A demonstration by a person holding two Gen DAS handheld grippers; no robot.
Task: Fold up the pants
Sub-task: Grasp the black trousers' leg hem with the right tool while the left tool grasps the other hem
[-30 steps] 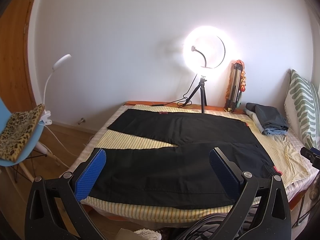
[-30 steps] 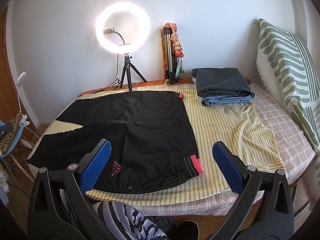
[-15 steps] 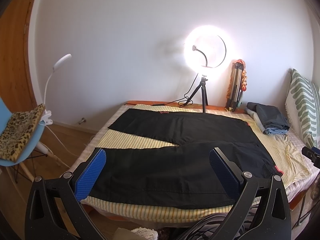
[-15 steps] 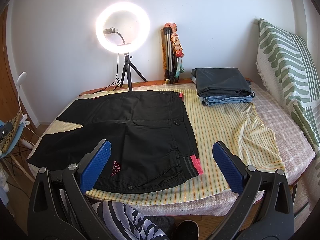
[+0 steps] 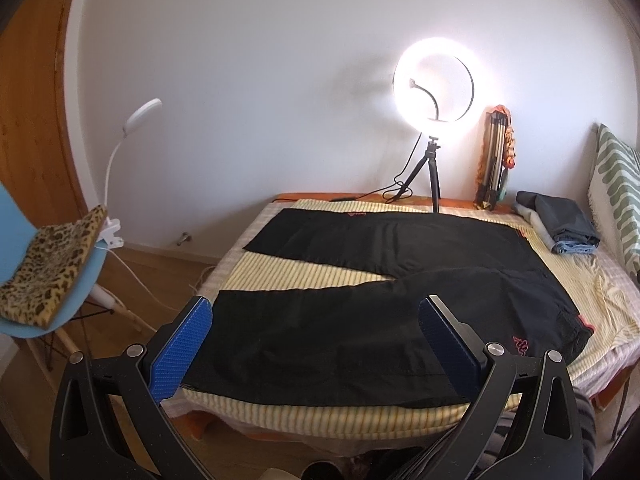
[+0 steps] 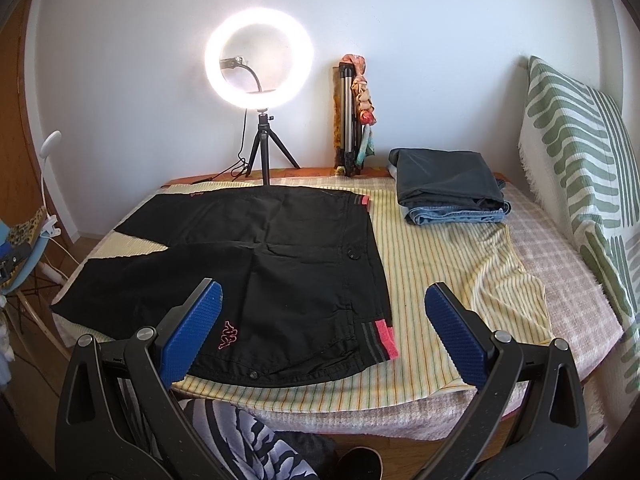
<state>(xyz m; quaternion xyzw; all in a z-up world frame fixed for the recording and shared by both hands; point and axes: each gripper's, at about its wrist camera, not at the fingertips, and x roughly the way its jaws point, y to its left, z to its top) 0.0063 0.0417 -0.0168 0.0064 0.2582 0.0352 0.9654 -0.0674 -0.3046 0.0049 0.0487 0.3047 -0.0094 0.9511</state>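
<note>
Black pants [image 5: 360,300] [image 6: 260,264] lie flat and spread out on a yellow striped sheet [image 6: 448,264] over the bed, legs apart toward the left, waistband with pink trim toward the right. My left gripper [image 5: 316,340] hovers open above the near leg, short of the bed's front edge, holding nothing. My right gripper [image 6: 322,328] is open too, above the near waistband corner and the pink logo, with nothing between its blue pads.
A lit ring light on a tripod [image 5: 434,92] [image 6: 259,64] stands at the back edge. Folded grey and denim clothes [image 6: 448,188] lie at the back right. A striped pillow [image 6: 580,152] leans right. A blue chair [image 5: 48,264] with leopard cloth stands left.
The left wrist view has shifted slightly rightward and nearer; the pants' logo corner now shows. The right gripper and the pants have not moved.
</note>
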